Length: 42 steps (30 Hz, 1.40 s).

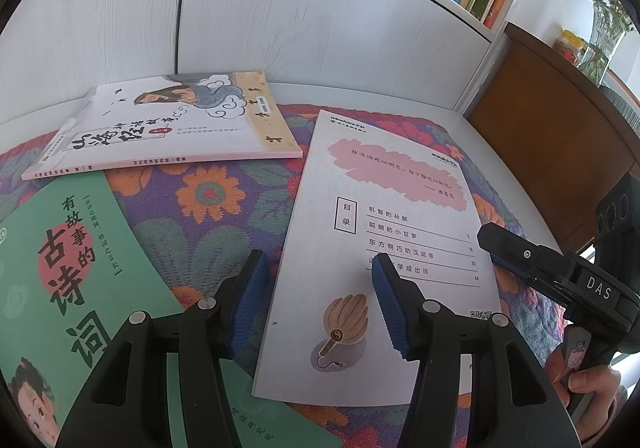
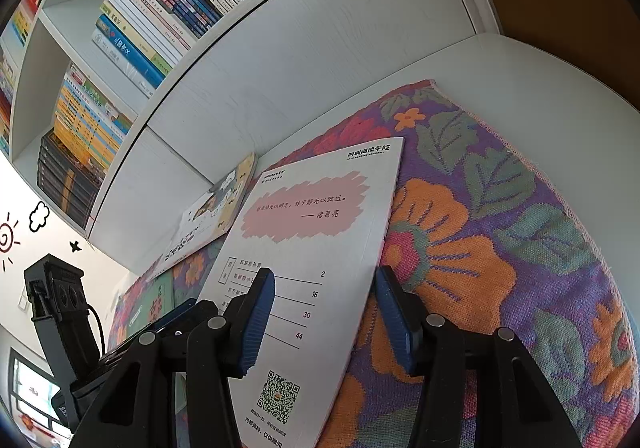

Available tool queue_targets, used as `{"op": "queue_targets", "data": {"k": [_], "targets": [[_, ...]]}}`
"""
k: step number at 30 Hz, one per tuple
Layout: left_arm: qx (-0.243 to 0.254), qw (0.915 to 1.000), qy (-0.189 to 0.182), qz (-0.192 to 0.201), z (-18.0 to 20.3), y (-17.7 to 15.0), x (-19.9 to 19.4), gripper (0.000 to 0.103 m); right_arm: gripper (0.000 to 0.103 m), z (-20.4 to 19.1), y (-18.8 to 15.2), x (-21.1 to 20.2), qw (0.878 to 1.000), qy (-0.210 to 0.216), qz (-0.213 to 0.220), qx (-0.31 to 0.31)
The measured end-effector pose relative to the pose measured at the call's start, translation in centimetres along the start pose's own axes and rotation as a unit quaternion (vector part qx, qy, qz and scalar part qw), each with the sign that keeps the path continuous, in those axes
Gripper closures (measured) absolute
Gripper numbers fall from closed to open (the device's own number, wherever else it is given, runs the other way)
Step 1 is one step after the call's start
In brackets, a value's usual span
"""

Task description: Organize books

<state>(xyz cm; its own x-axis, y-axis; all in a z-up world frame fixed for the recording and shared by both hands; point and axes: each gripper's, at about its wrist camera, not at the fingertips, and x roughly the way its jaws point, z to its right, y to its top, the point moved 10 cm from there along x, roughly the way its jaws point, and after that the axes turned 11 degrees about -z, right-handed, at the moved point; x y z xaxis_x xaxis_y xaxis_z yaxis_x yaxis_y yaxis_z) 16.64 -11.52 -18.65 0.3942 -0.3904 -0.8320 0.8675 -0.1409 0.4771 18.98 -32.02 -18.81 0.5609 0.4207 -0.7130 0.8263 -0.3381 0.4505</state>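
Nearest to me, the left tongs (image 1: 320,272) hang over the near half of the grey booklet (image 1: 384,248). Their left pad sits over the floral cloth (image 1: 208,191) just left of the booklet's edge, their right pad over the page. The jaws stand apart and grasp nothing; I judge them staged for a pick rather than committed.

The right tongs (image 2: 324,312) straddle the same booklet's right edge, one pad above the page, the other over the cloth beside it. They too are released, no pad pressing that I can see. In the left view their black body carries the letters "DAS", with a hand (image 1: 588,380) on the handle.

The booklet lies flat, back cover up, on the cloth covering the white counter (image 1: 492,151). Legible on it: page numbers 2, 16, 30, 44, a boxed "目录", a QR code and a fan drawing.

To the near left lies the green book (image 1: 60,268), titled "有故事的古诗词", flat and partly under the booklet's near corner. Farther left, the white illustrated book (image 1: 168,127) lies flat, apart from the booklet.

Beyond, the bookshelf (image 2: 132,59) holds upright rows, presumably the destination. All three loose books remain unshelved.
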Motion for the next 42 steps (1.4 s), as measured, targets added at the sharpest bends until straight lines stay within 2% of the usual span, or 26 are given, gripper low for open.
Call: {"op": "queue_targets", "data": {"k": [14,18,21,23,24,26,29,30,32,33,36,38,40,41,42], "targets": [[0.004,1.0000,0.003,-0.001,0.1,0.0,0.2,0.051,0.049,-0.2,0.0,0.0,1.000,0.002,-0.001,-0.001],[0.022,0.9996,0.017,-0.007,0.6,-0.2,0.3,0.051,0.047,-0.6,0.0,0.3,0.999,0.016,-0.029,-0.009],[0.026,0.9994,0.018,-0.011,0.6,-0.3,0.2,0.051,0.047,-0.2,0.1,0.1,0.995,0.063,-0.075,0.025],[0.031,0.9993,0.015,-0.017,0.7,-0.6,0.1,0.051,0.047,0.0,-0.1,0.2,0.987,0.103,-0.117,0.033],[0.035,0.9991,0.013,-0.021,0.9,-0.8,0.0,0.051,0.047,-0.1,-0.6,0.1,0.979,0.136,-0.146,0.037],[0.042,0.9985,0.009,-0.033,1.5,-1.5,-0.2,0.051,0.050,-0.7,-2.1,-0.1,0.962,0.191,-0.189,0.042],[0.065,0.9965,0.017,-0.050,2.8,-2.9,-0.5,0.051,0.068,-0.3,-3.1,-0.2,0.972,0.151,-0.178,0.038],[0.065,0.9962,0.015,-0.056,3.1,-3.5,-0.8,0.051,0.075,-0.2,-3.1,-0.4,0.972,0.155,-0.171,0.052],[0.061,0.9959,0.003,-0.066,3.4,-4.6,-1.5,0.050,0.092,-0.7,-3.6,-1.0,0.963,0.197,-0.170,0.072],[0.054,0.9960,-0.008,-0.071,3.4,-5.2,-2.0,0.051,0.093,-1.3,-3.9,-1.7,0.958,0.217,-0.172,0.079],[0.027,0.9947,-0.067,-0.074,4.1,-6.6,-3.4,0.050,0.092,-3.1,-4.6,-4.0,0.965,0.197,-0.163,0.053],[-0.007,0.9879,-0.130,-0.084,4.9,-7.6,-4.2,0.050,0.092,-4.8,-4.8,-5.9,0.966,0.199,-0.159,0.043],[-0.029,0.9771,-0.191,-0.089,6.2,-8.4,-5.4,0.050,0.092,-6.8,-4.7,-8.6,0.973,0.173,-0.150,0.014],[-0.022,0.9752,-0.204,-0.082,7.1,-8.6,-6.3,0.050,0.092,-7.9,-4.7,-9.8,0.977,0.158,-0.146,-0.002],[-0.009,0.9772,-0.198,-0.075,7.6,-8.8,-6.9,0.051,0.092,-9.2,-4.9,-11.1,0.980,0.137,-0.141,-0.023]]}}
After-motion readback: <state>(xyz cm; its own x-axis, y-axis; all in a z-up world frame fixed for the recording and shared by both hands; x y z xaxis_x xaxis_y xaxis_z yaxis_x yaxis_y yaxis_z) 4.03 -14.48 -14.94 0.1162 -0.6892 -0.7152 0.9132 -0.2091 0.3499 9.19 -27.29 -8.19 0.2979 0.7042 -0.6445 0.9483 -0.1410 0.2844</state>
